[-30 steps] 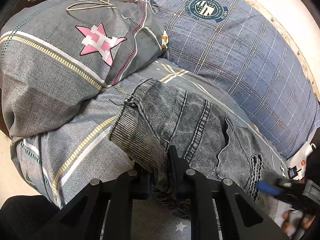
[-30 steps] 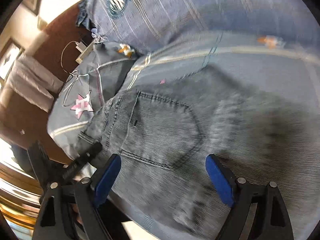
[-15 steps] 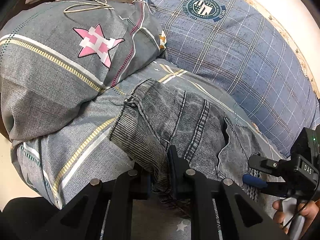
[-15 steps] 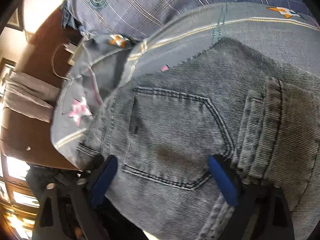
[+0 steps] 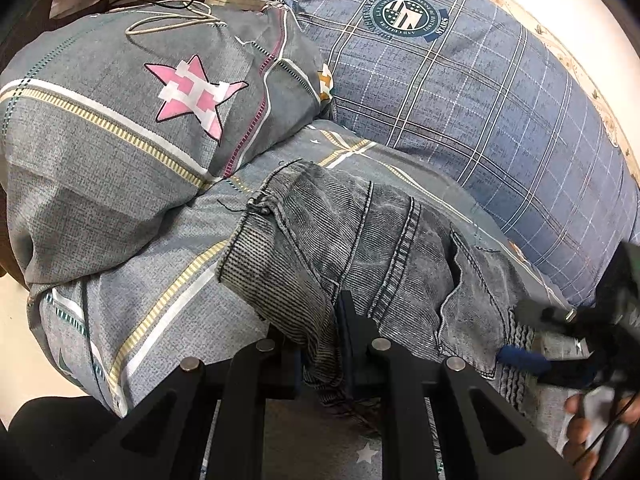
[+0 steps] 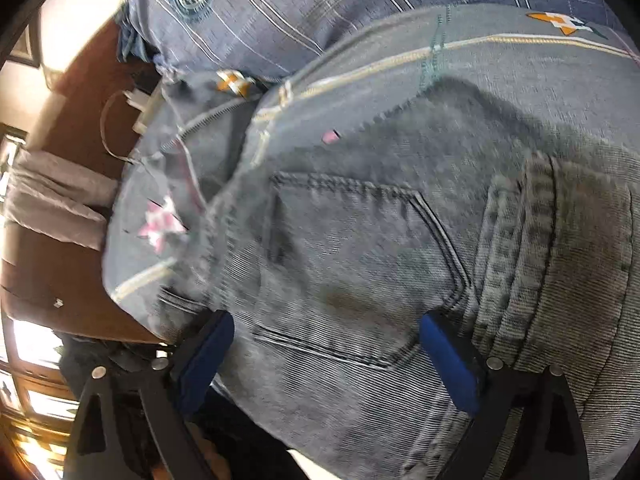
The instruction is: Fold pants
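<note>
In your left wrist view, the left gripper [image 5: 320,344] is nearly closed, pinching a bunched fold of the pants [image 5: 360,248], grey washed jeans lying on the bed [image 5: 152,280] just ahead of it; the fold hides the pads themselves, and where the cloth runs below the fingers is hard to read. Ahead and to the left sits the grey star pillow [image 5: 120,120], ahead and to the right the blue plaid pillow [image 5: 480,100], with a charger cable [image 5: 172,24] beyond. At the far right your right gripper [image 5: 524,360] is cut off and blurred, only one blue pad and part of a hand [image 5: 584,436] showing; half a second ago it stood sharper and higher in that corner. Your right wrist view, smeared by motion, shows what the left cannot: the right gripper [image 6: 326,360] spread wide, blue pads on either side of the back pocket [image 6: 352,280], with denim between them but not squeezed. The waistband [image 6: 536,264] lies just right of it. Its opening matches half a second ago and is wider than a second ago.
</note>
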`<state>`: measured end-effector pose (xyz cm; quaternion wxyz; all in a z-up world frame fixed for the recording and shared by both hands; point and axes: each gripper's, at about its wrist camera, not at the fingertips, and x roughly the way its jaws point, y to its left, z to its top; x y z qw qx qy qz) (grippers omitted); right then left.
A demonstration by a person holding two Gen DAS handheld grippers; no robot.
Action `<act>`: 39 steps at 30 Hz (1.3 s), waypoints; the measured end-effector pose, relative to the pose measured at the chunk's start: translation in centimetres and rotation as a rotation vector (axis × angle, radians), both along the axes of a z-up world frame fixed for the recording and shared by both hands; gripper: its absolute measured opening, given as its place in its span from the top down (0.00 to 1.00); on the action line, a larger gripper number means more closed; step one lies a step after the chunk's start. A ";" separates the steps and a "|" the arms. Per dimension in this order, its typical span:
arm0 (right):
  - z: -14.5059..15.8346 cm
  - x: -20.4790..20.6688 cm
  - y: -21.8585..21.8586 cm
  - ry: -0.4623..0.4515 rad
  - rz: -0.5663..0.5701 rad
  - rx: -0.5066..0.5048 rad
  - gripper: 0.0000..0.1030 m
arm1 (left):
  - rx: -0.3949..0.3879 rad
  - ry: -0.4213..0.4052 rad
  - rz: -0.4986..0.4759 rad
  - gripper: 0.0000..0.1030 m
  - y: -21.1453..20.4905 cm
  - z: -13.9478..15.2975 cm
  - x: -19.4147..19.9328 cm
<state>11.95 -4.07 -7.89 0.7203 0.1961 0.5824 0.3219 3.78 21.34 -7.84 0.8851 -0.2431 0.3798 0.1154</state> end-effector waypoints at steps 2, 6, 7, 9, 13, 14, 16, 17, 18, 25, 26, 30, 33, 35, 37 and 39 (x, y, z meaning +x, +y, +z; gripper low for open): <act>0.6 0.6 -0.1 -0.014 -0.004 0.018 0.07 | 0.010 0.001 0.000 0.85 -0.1 0.0 0.0; -1.2 2.3 0.3 0.055 -0.023 0.025 0.07 | 0.031 0.002 -0.001 0.85 -0.4 0.2 0.1; -1.6 2.5 0.2 0.059 -0.030 0.042 0.05 | 0.038 0.003 -0.001 0.85 -0.4 0.2 0.1; -1.1 2.4 0.1 0.061 -0.030 0.048 0.05 | 0.043 0.005 0.000 0.85 -0.5 0.1 0.1; -0.4 2.3 -0.6 0.014 -0.059 0.056 0.06 | 0.055 0.007 0.003 0.85 -0.7 0.1 0.2; -1.3 2.5 -0.5 0.034 -0.049 0.038 0.06 | 0.061 0.007 0.002 0.85 -0.8 0.2 0.2; -1.4 2.6 -1.0 0.039 -0.046 0.074 0.06 | 0.072 0.008 0.000 0.85 -0.9 0.4 0.3; -1.3 2.6 -1.3 0.051 -0.052 0.087 0.06 | 0.079 0.009 0.001 0.85 -0.9 0.6 0.4; -1.1 2.6 -1.9 0.068 -0.066 0.104 0.06 | 0.085 0.009 -0.002 0.85 -1.0 0.8 0.5; 0.3 -0.4 -8.6 0.018 -0.129 0.155 0.06 | 0.212 -0.044 -0.043 0.85 -3.5 4.4 0.7; 0.2 -0.8 -9.3 0.013 -0.136 0.145 0.06 | 0.242 -0.061 -0.058 0.85 -4.3 5.2 0.8; -1.2 -2.6 -13.8 0.006 -0.214 0.141 0.06 | 0.374 -0.136 -0.144 0.85 -8.7 8.4 1.1; -2.6 -3.6 -16.8 0.027 -0.258 0.186 0.06 | 0.464 -0.181 -0.221 0.86 -12.4 9.9 1.2; -2.8 -4.3 -18.3 0.032 -0.269 0.231 0.06 | 0.531 -0.215 -0.285 0.86 -15.5 10.8 1.0; -2.7 -5.2 -19.9 0.021 -0.295 0.276 0.06 | 0.580 -0.238 -0.343 0.87 -18.0 11.2 0.8; -2.5 -6.0 -21.2 0.006 -0.326 0.303 0.06 | 0.638 -0.267 -0.420 0.87 -21.2 11.4 0.2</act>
